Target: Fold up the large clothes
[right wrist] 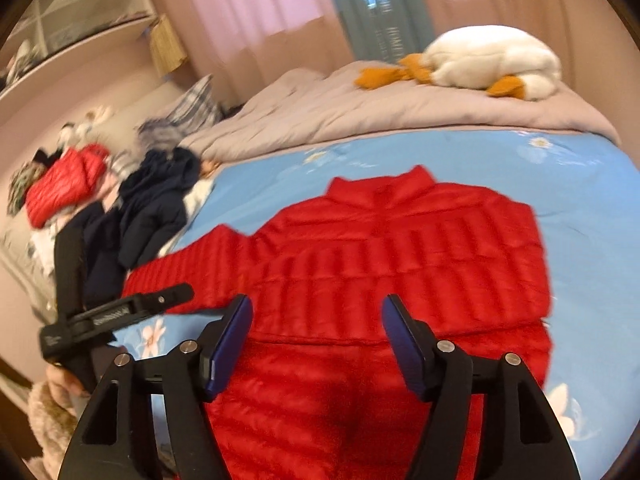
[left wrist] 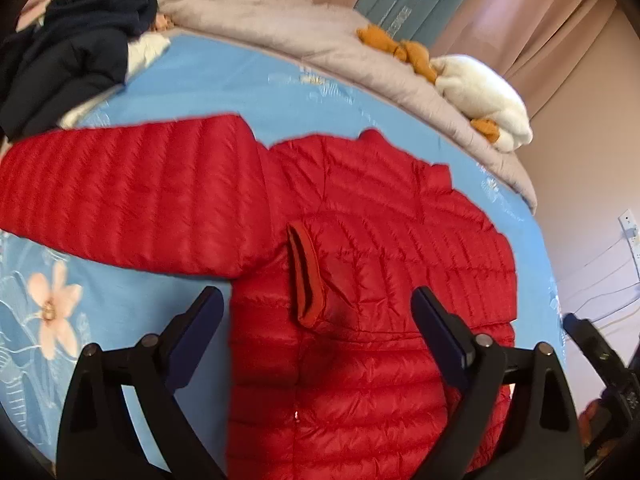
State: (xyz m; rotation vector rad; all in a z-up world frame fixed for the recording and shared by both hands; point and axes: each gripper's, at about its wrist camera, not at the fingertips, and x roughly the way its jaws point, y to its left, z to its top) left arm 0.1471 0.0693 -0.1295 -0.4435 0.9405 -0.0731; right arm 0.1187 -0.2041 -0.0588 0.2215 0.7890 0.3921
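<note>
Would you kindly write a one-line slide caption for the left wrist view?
Open left tool above a red puffer jacket on the blue floral bedsheet, one sleeve still spread sideways.

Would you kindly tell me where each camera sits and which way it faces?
Left wrist: on the left gripper, looking down over the red jacket on the blue sheet; its own fingers, open and empty, and the right gripper's edge show.
Right wrist: on the right gripper, facing across the bed toward the curtains; its own open fingers and the left gripper at lower left show.
Shared: jacket, sheet, grey duvet, plush goose, dark clothes.
</note>
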